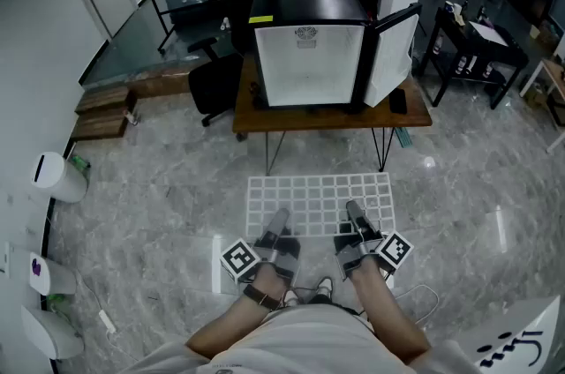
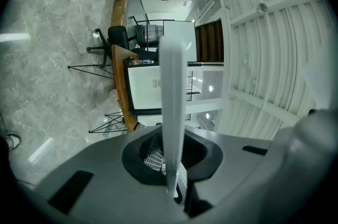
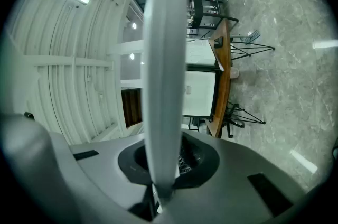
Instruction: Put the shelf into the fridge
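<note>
In the head view I hold a white wire grid shelf (image 1: pixel 320 191) flat above the floor, in front of me. My left gripper (image 1: pixel 276 222) is shut on its near edge at the left. My right gripper (image 1: pixel 356 218) is shut on the same edge at the right. Ahead, a black mini fridge (image 1: pixel 309 55) with a white inside stands on a wooden table (image 1: pixel 331 118), its door (image 1: pixel 393 55) swung open to the right. In each gripper view the shelf runs edge-on as a white bar (image 2: pixel 171 112) (image 3: pixel 163 85) out of the jaws, with the fridge (image 2: pixel 153 92) (image 3: pixel 199 93) behind it.
A black office chair (image 1: pixel 212 86) stands left of the table. Wooden steps (image 1: pixel 104 112) lie further left, and white bins (image 1: pixel 57 176) line the left wall. A black desk (image 1: pixel 477 46) stands to the right. A small dark object (image 1: pixel 398 101) lies on the table's right end.
</note>
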### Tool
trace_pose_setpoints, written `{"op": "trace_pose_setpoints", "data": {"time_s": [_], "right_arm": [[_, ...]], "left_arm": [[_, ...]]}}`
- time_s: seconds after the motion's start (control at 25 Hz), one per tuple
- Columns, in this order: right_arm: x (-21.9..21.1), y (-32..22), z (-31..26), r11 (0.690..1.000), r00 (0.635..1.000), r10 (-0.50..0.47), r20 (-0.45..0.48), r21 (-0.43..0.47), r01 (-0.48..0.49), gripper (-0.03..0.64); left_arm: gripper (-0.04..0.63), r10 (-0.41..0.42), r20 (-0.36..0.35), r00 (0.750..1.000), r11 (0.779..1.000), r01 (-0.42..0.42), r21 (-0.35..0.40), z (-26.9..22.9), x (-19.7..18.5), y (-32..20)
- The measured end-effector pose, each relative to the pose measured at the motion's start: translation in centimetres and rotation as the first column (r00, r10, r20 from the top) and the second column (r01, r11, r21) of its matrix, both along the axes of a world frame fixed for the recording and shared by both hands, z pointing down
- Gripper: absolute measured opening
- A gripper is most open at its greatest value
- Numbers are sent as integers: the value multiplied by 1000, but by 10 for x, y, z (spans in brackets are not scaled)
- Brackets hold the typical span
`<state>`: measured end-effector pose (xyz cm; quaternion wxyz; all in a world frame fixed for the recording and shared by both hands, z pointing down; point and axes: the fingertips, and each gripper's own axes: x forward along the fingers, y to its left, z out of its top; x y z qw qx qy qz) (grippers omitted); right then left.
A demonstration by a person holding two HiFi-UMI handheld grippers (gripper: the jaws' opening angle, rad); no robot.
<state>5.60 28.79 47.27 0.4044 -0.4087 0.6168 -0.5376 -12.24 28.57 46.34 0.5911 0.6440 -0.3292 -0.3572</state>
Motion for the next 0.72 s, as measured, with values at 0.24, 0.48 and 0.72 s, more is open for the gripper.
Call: {"op": "trace_pose_setpoints", "data": {"time_s": [0.24,0.48,0.72], "right_arm": [[4,-3,-5,1000,1000,-11,-1,10,11,49],[17,-10,-3,1000,1000,-19,11,8,19,49],[5,-6,4,1000,1000,-15,17,12,15,49]], "left_arm": [[28,-8,19,1000,1000,9,-12,-1,3,0],[28,-16,-6,1000,1000,16,-6,2,15,-7],[28,-19,12,1000,1000,19,-9,12,2,-3]]}}
